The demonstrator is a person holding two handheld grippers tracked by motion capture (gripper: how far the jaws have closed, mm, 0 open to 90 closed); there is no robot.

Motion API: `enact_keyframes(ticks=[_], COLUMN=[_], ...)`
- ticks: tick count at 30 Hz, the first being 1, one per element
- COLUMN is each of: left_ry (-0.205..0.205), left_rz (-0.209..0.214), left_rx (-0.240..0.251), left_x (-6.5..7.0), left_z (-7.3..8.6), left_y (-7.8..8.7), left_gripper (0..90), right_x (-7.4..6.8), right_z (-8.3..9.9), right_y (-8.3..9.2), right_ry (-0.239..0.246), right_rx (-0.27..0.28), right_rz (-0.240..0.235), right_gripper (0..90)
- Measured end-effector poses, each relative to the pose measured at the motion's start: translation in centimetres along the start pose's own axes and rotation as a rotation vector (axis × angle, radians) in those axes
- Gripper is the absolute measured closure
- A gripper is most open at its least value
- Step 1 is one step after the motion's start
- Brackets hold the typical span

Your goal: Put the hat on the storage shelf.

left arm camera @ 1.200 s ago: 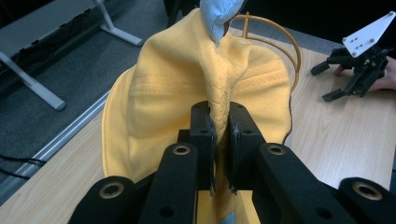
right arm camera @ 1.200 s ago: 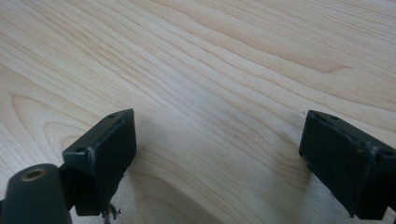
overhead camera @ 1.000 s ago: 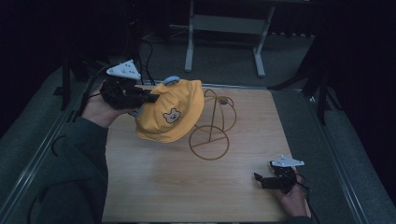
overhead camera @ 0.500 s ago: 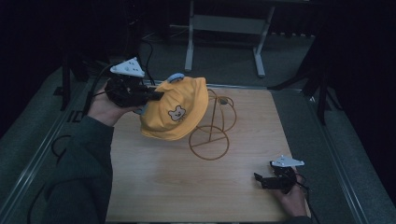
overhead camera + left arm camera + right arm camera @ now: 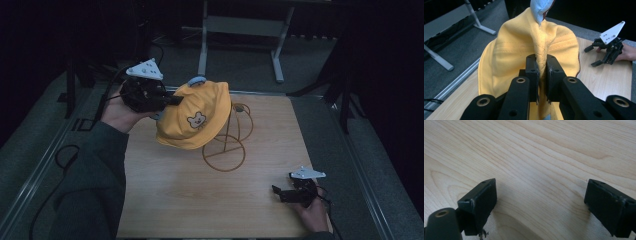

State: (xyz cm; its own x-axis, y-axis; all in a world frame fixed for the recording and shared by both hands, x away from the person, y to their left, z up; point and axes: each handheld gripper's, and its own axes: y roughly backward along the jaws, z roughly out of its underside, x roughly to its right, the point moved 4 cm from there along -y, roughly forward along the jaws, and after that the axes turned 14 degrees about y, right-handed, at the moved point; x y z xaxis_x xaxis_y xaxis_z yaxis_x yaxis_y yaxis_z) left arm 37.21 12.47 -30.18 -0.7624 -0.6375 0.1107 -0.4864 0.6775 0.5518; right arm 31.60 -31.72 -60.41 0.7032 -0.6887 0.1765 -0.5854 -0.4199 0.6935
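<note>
The left gripper (image 5: 172, 100) has its 2 jaws pinching a fold of the yellow hat (image 5: 197, 120), the cloth squeezed flat between the pads; in the left gripper view the fold (image 5: 541, 62) runs up from between the jaws to a pale blue tab (image 5: 540, 8) above them, and the rest of the hat spreads out beyond and to either side. From the high view the hat hangs off the jaws, held up off the table (image 5: 165, 200), and it overlaps the upper part of the wire stand (image 5: 225, 150), whose ring base sits on the wood below and past the jaw tips. Whether the hat already touches the stand's top cannot be told, since the hat hides it. The right gripper (image 5: 287, 192) rests low near the table's edge, well apart from the hat, with its jaws spread wide and nothing but bare wood between them (image 5: 541, 192). The step in hand looks like carrying the hat to the stand to hang it there. The next move would call for centring the hat's crown over the stand's top and lowering it, then parting the jaws only once the wire bears the weight; let go early and the hat may slide off or tip the light stand.
</note>
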Motion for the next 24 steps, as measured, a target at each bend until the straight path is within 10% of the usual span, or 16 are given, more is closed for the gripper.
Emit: enact_keyframes(ticks=[24], left_ry=[-0.016], left_rz=[0.034], left_rx=[0.005], left_x=[1.1], left_z=[-2.1], left_y=[-2.6], left_gripper=[83.0], right_x=[0.0], right_z=[0.0], right_y=[0.0], right_ry=[-0.001], right_rx=[0.0], right_rz=[0.0], right_gripper=[10.9])
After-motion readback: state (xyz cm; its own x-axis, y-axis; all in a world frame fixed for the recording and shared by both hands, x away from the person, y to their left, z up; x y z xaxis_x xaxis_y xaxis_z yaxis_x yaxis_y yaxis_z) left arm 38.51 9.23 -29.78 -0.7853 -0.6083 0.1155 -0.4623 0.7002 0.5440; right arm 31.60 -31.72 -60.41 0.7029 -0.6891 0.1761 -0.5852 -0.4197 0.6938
